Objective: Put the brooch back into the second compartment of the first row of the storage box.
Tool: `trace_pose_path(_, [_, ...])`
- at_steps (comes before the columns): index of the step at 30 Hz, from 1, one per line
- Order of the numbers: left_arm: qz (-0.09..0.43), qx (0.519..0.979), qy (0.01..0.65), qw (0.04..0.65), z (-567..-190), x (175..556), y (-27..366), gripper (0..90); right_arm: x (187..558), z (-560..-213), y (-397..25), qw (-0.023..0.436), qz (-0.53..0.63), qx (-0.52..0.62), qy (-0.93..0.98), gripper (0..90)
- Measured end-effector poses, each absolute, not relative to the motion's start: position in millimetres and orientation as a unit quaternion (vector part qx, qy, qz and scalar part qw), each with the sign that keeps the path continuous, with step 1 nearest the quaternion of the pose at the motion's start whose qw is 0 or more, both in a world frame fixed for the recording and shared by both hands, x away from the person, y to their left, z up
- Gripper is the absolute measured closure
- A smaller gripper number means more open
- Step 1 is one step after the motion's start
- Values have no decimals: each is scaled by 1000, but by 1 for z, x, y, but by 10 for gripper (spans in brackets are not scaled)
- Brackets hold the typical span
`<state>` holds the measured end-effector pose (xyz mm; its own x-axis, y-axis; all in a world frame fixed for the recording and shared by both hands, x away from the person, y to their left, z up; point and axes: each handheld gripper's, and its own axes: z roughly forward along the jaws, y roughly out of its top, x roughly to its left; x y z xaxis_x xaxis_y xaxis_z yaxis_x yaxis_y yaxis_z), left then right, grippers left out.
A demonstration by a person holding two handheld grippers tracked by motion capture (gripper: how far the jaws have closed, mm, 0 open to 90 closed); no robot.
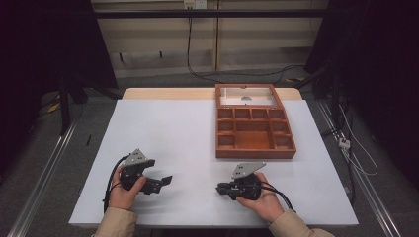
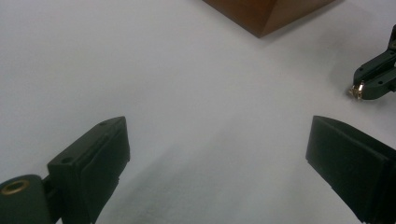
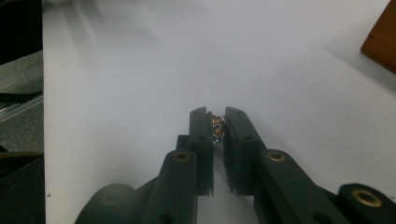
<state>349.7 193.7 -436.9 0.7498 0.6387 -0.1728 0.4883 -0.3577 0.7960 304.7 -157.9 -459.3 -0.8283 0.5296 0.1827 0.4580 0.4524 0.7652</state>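
One small glinting trinket (image 3: 217, 128), coppery and silvery (too tiny to name with certainty, perhaps a ring or earring), sits pinched between the nearly closed jaws of the right gripper (image 3: 216, 122), held low over the white table top (image 1: 188, 128), well in front of the brown wooden jewellery box with its open glass-paned lid and small compartments (image 1: 253, 129). From the left gripper view the same piece shows as a gold speck at the tips (image 2: 357, 90).

The step in hand looks like carrying the trinket to the box; the next move would call for swinging the right gripper forward and a little to the right, over the box's front wall, then lowering into one compartment before easing the jaws apart. The grip is thin, so a tilt could let the piece slip.

The left gripper (image 1: 165, 180), left of the box and level with the right one, stands spread wide, its pads (image 2: 100, 154) holding nothing, just above the table.
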Motion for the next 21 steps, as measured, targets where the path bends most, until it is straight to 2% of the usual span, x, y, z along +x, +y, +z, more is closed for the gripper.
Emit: trace_pose_path(21, [82,819,343,452,-437,348,196,60,317,-438,-188,45,461,320,827,825])
